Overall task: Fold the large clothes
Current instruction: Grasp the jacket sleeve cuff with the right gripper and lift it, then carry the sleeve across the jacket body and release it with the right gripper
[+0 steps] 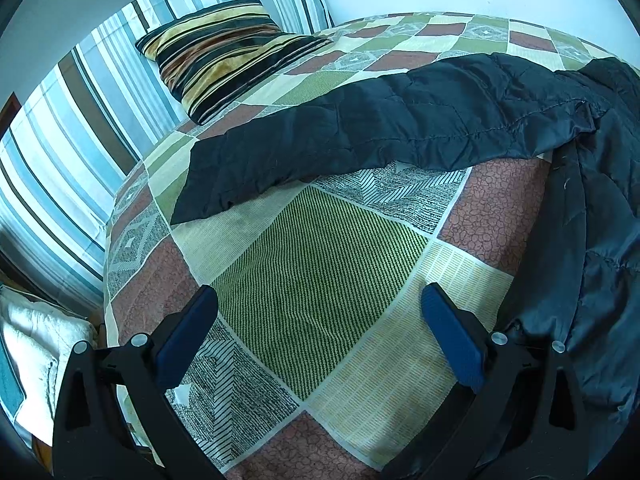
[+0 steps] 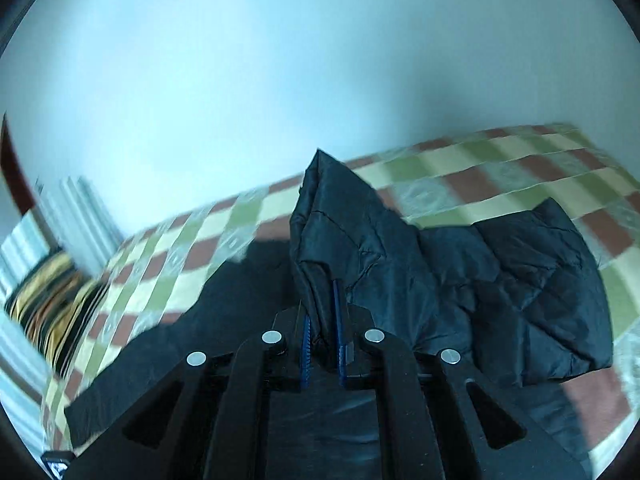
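Observation:
A black quilted jacket [image 1: 400, 120] lies on a bed with a checked cover [image 1: 320, 272]. One sleeve stretches left across the bed, and the body bunches at the right edge. My left gripper [image 1: 318, 300] is open and empty above the cover, in front of the sleeve. My right gripper [image 2: 322, 320] is shut on a fold of the jacket [image 2: 500, 280] and holds it raised above the bed [image 2: 500, 168]. The fold stands up in a peak between the blue pads [image 2: 338, 320].
A striped cushion [image 1: 224, 52] leans against striped pillows [image 1: 80, 120] at the head of the bed; it also shows in the right wrist view [image 2: 52, 292]. A pale wall [image 2: 280, 60] runs behind the bed. White bedding [image 1: 36, 352] lies beside the bed at lower left.

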Action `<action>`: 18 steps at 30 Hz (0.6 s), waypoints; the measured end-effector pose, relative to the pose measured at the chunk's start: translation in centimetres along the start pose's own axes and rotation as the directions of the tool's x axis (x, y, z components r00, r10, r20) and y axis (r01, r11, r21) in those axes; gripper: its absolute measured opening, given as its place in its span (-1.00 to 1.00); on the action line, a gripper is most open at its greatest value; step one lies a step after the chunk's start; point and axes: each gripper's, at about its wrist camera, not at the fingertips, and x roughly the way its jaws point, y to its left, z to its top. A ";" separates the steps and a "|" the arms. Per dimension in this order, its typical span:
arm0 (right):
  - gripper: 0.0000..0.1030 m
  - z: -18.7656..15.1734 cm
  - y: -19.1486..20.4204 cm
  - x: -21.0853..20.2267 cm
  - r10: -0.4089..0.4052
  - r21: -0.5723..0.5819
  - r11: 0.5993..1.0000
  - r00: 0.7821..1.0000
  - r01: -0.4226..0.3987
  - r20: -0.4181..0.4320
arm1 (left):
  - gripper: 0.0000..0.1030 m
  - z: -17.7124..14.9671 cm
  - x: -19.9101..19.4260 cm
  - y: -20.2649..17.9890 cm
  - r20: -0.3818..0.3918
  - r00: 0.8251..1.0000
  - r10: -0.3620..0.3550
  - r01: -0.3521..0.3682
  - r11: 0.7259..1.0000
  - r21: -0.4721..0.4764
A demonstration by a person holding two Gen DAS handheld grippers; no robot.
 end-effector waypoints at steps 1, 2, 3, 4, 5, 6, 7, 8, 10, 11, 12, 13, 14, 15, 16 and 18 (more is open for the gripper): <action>-0.82 -0.4 0.8 1.0 0.015 -0.010 1.000 1.000 -0.016 -0.022 | 0.96 0.0 0.0 0.0 0.000 1.000 -0.002 0.002 1.000 -0.001; -0.82 -0.8 1.5 2.1 0.032 -0.018 0.999 0.998 -0.033 -0.046 | 0.96 0.0 0.0 0.0 0.000 1.000 -0.003 0.003 1.000 -0.002; -0.82 -1.6 2.6 2.5 0.044 -0.027 0.999 0.997 -0.045 -0.063 | 0.96 0.0 0.1 0.1 0.000 1.000 -0.005 0.005 1.000 -0.003; -0.82 -2.2 3.6 3.3 0.055 -0.039 0.998 0.995 -0.058 -0.084 | 0.96 0.0 0.1 0.1 -0.001 1.000 -0.007 0.007 1.000 -0.004; -0.82 -3.0 5.0 3.7 0.062 -0.051 0.996 0.993 -0.067 -0.100 | 0.96 -0.1 0.1 0.1 -0.001 1.000 -0.008 0.008 1.000 -0.006; -0.82 -3.7 5.9 4.6 0.071 -0.064 0.995 0.989 -0.080 -0.126 | 0.96 -0.1 0.1 0.1 -0.002 1.000 -0.010 0.010 1.000 -0.007; -0.82 -4.4 6.6 5.3 0.075 -0.076 0.993 0.986 -0.087 -0.147 | 0.96 -0.1 0.1 0.1 -0.003 1.000 -0.012 0.012 1.000 -0.008; -0.82 -5.1 7.4 6.0 0.074 -0.093 0.992 0.983 -0.090 -0.167 | 0.96 -0.1 0.1 0.2 -0.003 1.000 -0.013 0.013 1.000 -0.009; -0.82 -6.2 8.5 7.2 0.069 -0.122 0.988 0.977 -0.095 -0.200 | 0.96 -0.1 0.1 0.1 -0.001 1.000 -0.011 0.011 1.000 -0.009; -0.82 -7.0 9.1 7.9 0.063 -0.144 0.985 0.972 -0.097 -0.226 | 0.96 -0.1 0.1 0.1 -0.001 1.000 -0.011 0.011 1.000 -0.008; -0.82 -7.8 9.8 8.7 0.058 -0.163 0.981 0.966 -0.101 -0.250 | 0.96 -0.1 0.1 0.1 -0.001 1.000 -0.010 0.010 1.000 -0.008; -0.82 -8.4 10.4 9.4 0.053 -0.175 0.979 0.962 -0.103 -0.267 | 0.96 -0.1 0.1 0.1 0.000 1.000 -0.011 0.011 1.000 -0.008; -0.82 -9.2 10.8 10.2 0.041 -0.193 0.976 0.954 -0.102 -0.296 | 0.96 -0.1 0.1 0.1 0.000 1.000 -0.010 0.010 1.000 -0.008; -0.82 -9.7 10.9 10.7 0.033 -0.203 0.974 0.950 -0.100 -0.312 | 0.96 -0.1 0.1 0.2 0.000 1.000 -0.010 0.010 1.000 -0.008; -0.80 -10.4 11.1 11.3 0.019 -0.216 0.972 0.943 -0.095 -0.332 | 0.96 -0.1 0.1 0.2 0.000 1.000 -0.009 0.009 1.000 -0.007; -0.71 -11.1 11.3 12.1 0.007 -0.230 0.969 0.937 -0.093 -0.348 | 0.96 -0.1 0.1 0.2 0.001 1.000 -0.007 0.007 1.000 -0.005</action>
